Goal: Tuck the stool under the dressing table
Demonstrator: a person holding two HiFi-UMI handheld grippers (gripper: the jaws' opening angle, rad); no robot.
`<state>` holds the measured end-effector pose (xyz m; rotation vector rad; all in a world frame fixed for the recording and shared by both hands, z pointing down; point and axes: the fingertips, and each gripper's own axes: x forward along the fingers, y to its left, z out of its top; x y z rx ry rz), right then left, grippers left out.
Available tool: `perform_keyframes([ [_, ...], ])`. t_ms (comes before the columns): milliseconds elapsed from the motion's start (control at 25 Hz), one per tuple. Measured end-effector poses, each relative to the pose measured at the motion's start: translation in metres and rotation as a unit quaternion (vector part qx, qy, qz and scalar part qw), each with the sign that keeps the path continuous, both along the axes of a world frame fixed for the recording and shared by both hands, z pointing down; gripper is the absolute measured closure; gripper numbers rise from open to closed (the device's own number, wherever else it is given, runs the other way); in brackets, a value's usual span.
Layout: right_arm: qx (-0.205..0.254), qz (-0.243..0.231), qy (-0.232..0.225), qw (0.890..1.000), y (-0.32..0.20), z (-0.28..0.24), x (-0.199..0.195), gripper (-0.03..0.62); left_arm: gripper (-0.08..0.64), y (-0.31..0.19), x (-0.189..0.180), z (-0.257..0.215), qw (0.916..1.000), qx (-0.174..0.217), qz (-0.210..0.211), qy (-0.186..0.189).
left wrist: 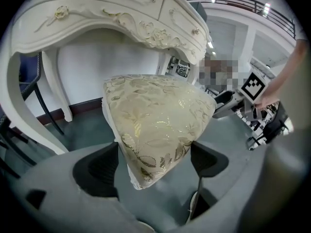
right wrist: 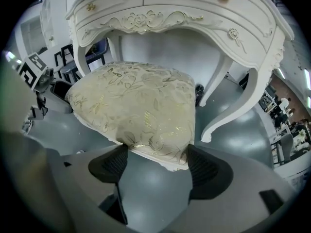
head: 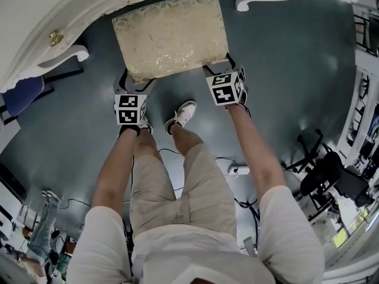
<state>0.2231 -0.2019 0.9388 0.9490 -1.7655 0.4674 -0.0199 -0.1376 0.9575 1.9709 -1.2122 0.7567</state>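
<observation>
Stool (head: 170,35) stands on the grey floor (head: 284,70) in front of the dressing table (head: 53,16), between the table's two front legs. Its far edge is about at the table's front edge, and most of the cushion is not yet under it.

My left hand-held gripper (left wrist: 154,149) has the near left corner of the cushion between its wide jaws. My right hand-held gripper (right wrist: 158,152) has the near right corner the same way. On each one the pads lie right at the cloth on both sides, but I see no dent in the cushion. So I judge that both are open around the corners and not yet clamped.

To do this step well, I think I first need a firm hold on both corners. Then I push both sides equally, straight toward the wall, so the stool does not turn. The curved leg (right wrist: 228,106) on the right is near the cushion's side, so I watch this gap. I push low and slowly, because the stool may tip if its feet catch on the floor. My shoe (head: 182,114) is just behind the stool, so I step forward with it.
</observation>
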Motion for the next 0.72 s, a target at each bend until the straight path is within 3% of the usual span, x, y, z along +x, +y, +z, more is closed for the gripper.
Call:
perform_keyframes([
  [160,-0.007,-0.005,0.003,1.0,-0.013,0.002,-0.003,0.202,0.094,-0.006,0.001,0.011,0.9968,-0.05,-0.017,0.06],
  [720,-0.008,-0.003,0.004,1.0,-0.05,0.0,-0.021,0.202,0.092,-0.048,-0.018,0.008,0.9978,-0.041,-0.017,0.049],
])
